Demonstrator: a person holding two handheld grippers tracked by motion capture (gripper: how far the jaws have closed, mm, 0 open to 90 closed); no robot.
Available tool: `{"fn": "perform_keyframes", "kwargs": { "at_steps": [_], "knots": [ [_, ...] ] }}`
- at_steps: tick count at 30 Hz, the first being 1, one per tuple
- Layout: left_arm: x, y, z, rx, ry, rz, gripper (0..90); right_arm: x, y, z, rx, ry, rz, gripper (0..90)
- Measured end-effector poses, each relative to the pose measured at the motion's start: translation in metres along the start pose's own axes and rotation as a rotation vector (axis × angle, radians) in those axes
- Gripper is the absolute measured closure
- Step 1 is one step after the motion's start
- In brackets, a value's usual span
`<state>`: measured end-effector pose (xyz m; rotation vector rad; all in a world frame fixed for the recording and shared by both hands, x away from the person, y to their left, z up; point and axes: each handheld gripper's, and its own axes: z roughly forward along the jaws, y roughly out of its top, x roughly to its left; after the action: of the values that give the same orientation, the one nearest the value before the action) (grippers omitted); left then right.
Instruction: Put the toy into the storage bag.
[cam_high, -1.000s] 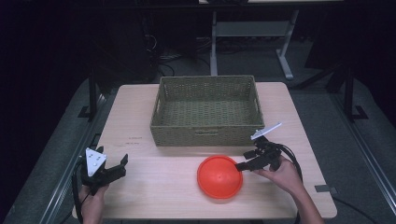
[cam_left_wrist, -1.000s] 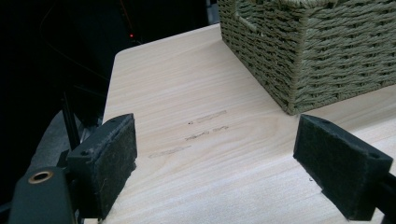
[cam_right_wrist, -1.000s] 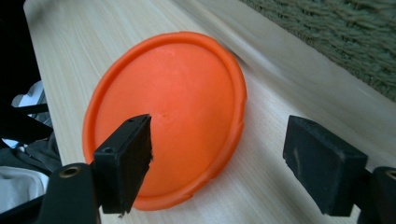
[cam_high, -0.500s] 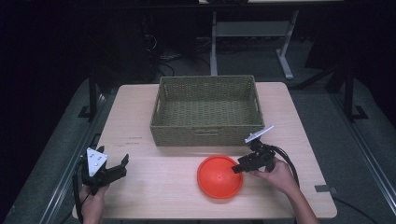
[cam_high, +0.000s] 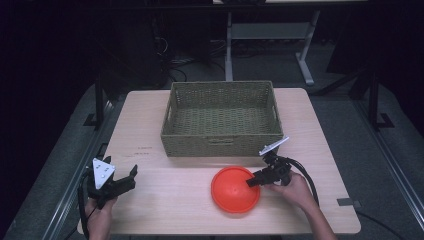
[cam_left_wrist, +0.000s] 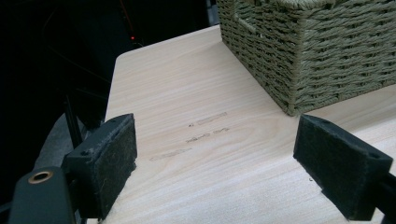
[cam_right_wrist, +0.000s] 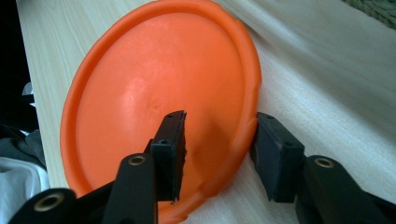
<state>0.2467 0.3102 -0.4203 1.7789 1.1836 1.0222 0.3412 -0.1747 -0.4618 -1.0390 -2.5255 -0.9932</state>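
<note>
Lying upside down on the table (cam_high: 320, 130), the orange bowl (cam_high: 232, 192) sits near the front edge, right of centre, just in front of the basket (cam_high: 222, 145) and apart from it.

Right gripper (cam_high: 252, 182): reaches in from the bowl's right side, held in the person's right hand (cam_high: 292, 192). Its jaws straddle the bowl's rim. In the right gripper view the bowl (cam_right_wrist: 154, 102) shows one jaw over the domed bottom, the other outside the rim, down by the tabletop (cam_right_wrist: 336, 84). Jaws have just been closing, with the rim between them. A gap shows between the outer pad and the rim; the inner pad looks close to the orange surface, but contact cannot be told for sure. So: jaws partly closed around the rim, no firm grip seen. Right gripper (cam_right_wrist: 217, 154) tips sit at the rim's near side; most of the bowl lies beyond them.

Bowl rests flat on its rim; not lifted.

Left gripper (cam_high: 125, 182): at the table's front left corner, in the left hand (cam_high: 100, 215), well apart from the bowl. Jaws stand wide apart, nothing between them. In the left gripper view the gripper (cam_left_wrist: 215, 158) looks over bare tabletop (cam_left_wrist: 187, 93) toward a corner of the basket (cam_left_wrist: 317, 51); faint pencil-like marks (cam_left_wrist: 205, 126) lie on the wood ahead of the pads.

Basket: woven, olive-green, rectangular, at the table's middle rear. Grey plate (cam_high: 102, 172) rides on top of the left gripper; a like plate (cam_high: 274, 146) on the right one.
</note>
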Motion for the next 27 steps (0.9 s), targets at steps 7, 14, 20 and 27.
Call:
{"fn": "perform_keyframes", "kwargs": {
  "at_steps": [7,14,20,27],
  "knots": [
    [-0.002,0.001,0.001,0.003,-0.004,0.010,12.7,-0.003,0.000,-0.001,-0.002,-0.012,0.004,66.9],
    [-0.001,0.001,0.000,-0.002,0.009,0.004,12.7,0.009,0.006,-0.009,0.001,-0.044,-0.004,76.5],
    [-0.002,0.002,-0.001,0.000,0.015,0.017,12.7,0.017,0.010,-0.017,-0.027,-0.031,-0.011,80.7],
    [-0.002,0.001,-0.001,-0.002,0.016,0.021,12.7,0.027,0.013,-0.027,-0.050,-0.013,-0.044,82.0]
  ]
}}
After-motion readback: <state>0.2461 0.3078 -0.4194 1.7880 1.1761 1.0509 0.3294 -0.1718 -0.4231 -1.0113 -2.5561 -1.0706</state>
